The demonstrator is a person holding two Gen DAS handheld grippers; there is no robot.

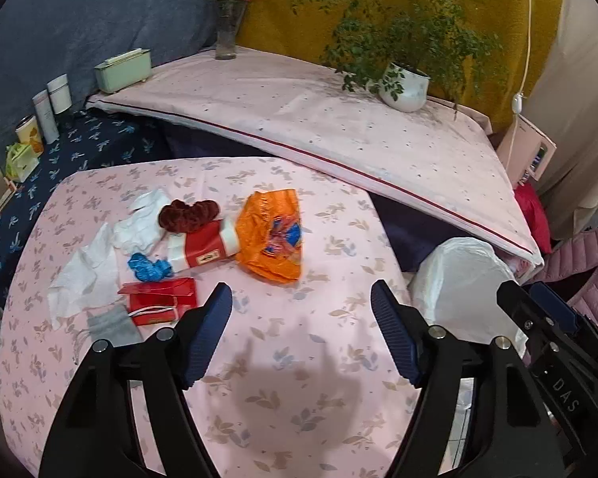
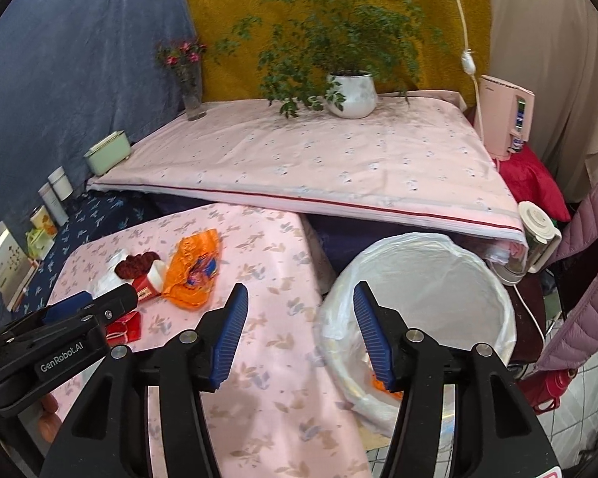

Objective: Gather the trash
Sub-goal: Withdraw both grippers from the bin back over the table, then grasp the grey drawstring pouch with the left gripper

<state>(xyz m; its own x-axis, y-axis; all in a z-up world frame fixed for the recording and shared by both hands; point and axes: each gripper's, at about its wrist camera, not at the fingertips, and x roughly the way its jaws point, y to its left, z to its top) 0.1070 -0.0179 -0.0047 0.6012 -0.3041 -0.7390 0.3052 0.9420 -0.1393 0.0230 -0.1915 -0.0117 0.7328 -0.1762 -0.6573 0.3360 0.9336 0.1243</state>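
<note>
fingers (image 1: 219, 310) apart, nothing between.

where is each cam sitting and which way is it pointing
Left wrist: on the left hand-held gripper, angled down at the pink table and its litter; its own open fingers show, with the right hand-held gripper at the right edge.
Right wrist: on the right hand-held gripper, angled down over the table's edge and the lined bin; the left hand-held gripper shows at left.
Shared: orange bag, bin, potted plant.
</note>
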